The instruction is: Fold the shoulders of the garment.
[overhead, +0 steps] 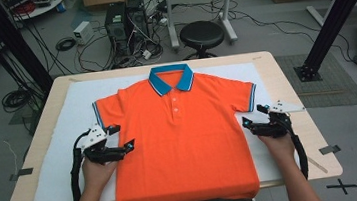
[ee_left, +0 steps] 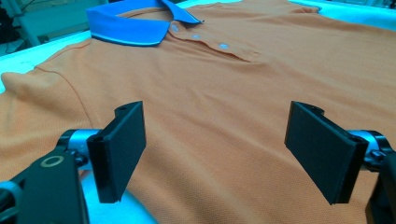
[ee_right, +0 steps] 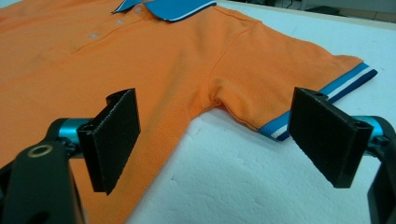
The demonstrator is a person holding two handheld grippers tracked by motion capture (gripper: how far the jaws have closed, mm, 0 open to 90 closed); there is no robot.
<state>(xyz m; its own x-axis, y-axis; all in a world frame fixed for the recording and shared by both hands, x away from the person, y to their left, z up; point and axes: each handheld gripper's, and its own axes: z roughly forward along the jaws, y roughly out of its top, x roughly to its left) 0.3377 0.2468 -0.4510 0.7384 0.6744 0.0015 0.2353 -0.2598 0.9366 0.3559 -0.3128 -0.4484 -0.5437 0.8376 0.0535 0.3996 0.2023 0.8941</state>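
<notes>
Surface, high view: wooden surface [overhead: 284, 77] under a white foam sheet [overhead: 70, 142], with cables and a black stool [overhead: 201, 34] on the floor behind.
Shirt, high view: orange polo shirt [overhead: 183, 140] lies flat, front up, blue collar [overhead: 171, 79] at the far end, hem over the near edge; its long axis runs away from the person.
Hands, high view: left gripper [overhead: 121, 149] at the shirt's left side seam below the sleeve, right gripper [overhead: 249, 123] at the right side seam; each is equally close to its own side.
Left gripper view: shirt body lies straight ahead and below, and the fingers [ee_left: 121, 149] stand wide apart with nothing between them.
Right gripper view: side seam and striped sleeve cuff [ee_right: 327, 93] lie ahead, and the fingers [ee_right: 114, 137] are wide, gripping nothing, above cloth edge and foam.
Likely next: each hand pinches its own side edge.
</notes>
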